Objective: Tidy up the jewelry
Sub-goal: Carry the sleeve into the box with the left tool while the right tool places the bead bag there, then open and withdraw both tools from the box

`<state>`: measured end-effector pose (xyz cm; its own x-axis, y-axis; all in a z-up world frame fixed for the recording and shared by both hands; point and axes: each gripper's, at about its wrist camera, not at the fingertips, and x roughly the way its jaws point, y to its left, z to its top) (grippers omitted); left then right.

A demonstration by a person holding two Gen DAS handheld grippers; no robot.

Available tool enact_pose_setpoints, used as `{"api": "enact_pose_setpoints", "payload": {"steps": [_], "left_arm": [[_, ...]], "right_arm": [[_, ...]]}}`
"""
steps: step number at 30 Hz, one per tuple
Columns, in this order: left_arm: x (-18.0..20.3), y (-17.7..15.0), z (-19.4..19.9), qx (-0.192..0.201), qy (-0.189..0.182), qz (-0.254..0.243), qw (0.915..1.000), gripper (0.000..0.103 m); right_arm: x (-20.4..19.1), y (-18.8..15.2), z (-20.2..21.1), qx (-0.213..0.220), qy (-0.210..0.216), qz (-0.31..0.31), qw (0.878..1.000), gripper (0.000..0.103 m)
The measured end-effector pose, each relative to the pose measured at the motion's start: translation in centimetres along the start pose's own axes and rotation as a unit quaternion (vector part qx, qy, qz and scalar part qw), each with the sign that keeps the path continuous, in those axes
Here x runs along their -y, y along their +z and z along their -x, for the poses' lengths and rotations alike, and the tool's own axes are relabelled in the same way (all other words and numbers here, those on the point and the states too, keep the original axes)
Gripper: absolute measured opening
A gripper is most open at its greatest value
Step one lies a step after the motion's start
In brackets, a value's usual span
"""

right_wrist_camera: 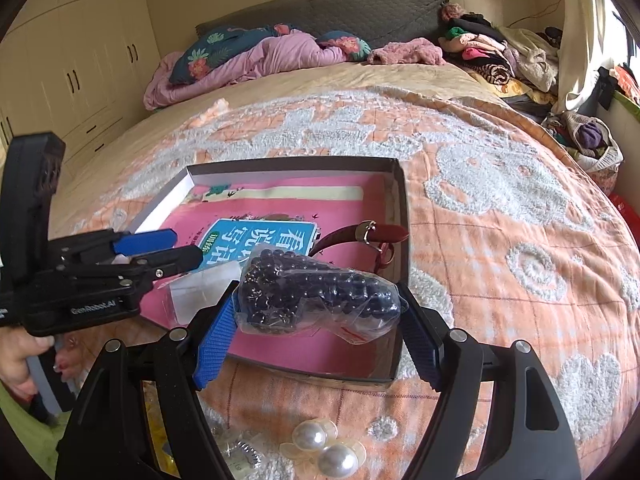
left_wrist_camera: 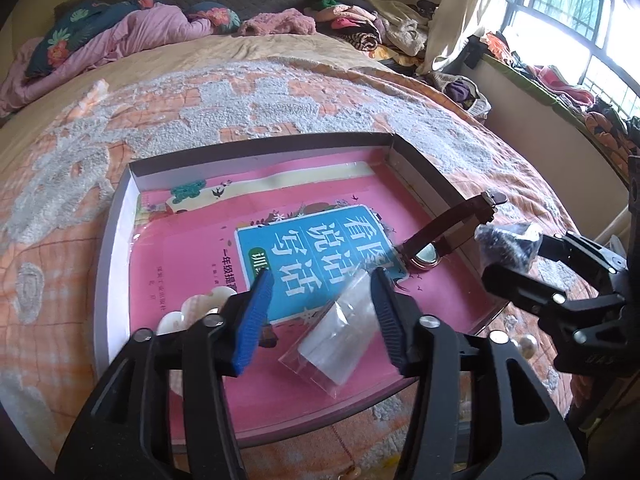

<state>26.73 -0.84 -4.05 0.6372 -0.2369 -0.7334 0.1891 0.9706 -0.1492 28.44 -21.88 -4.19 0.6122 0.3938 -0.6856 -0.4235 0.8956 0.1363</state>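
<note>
A shallow box (left_wrist_camera: 120, 216) (right_wrist_camera: 402, 200) lies on the bed with a pink book inside. My right gripper (right_wrist_camera: 316, 320) is shut on a clear bag of dark beads (right_wrist_camera: 316, 296) and holds it above the box's near right corner; the bag also shows in the left wrist view (left_wrist_camera: 508, 244). My left gripper (left_wrist_camera: 322, 316) is open above the box; a small clear plastic packet (left_wrist_camera: 340, 336) lies on the book between its fingers. A brown-strapped watch (left_wrist_camera: 444, 232) (right_wrist_camera: 360, 236) leans on the box's right wall. A pale shell-like piece (left_wrist_camera: 200, 304) lies at the box's left.
Two pearl earrings (right_wrist_camera: 324, 448) and a small packet (right_wrist_camera: 240, 452) lie on the orange quilt (right_wrist_camera: 500, 220) in front of the box. Pillows and a pink blanket (right_wrist_camera: 256, 60) lie at the headboard. Piled clothes (right_wrist_camera: 492, 56) sit at the far right by the window.
</note>
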Motion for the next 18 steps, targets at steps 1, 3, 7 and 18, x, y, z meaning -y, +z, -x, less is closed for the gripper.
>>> {"api": "enact_pose_setpoints", "payload": {"steps": [1,3,7,18], "left_arm": [[-0.1,0.1,0.2,0.001,-0.001,0.001,1.0000,0.047],[-0.1,0.2,0.5,0.004,0.000,0.002,1.0000,0.052],[-0.2,0.2,0.8,0.006,0.003,0.002,1.0000,0.057],[-0.6,0.6,1.9,0.017,0.005,0.012,0.9998,0.065]], "right_arm": [[0.0,-0.1,-0.2,-0.002,-0.001,0.003,1.000,0.074],[-0.3,-0.1,-0.6,-0.006,-0.004,0.008,1.000,0.074],[-0.4,-0.5,-1.6,-0.021,-0.002,0.006,1.000,0.075],[-0.2,-0.8,-1.1,-0.007,0.006,-0.004,1.000,0.085]]}}
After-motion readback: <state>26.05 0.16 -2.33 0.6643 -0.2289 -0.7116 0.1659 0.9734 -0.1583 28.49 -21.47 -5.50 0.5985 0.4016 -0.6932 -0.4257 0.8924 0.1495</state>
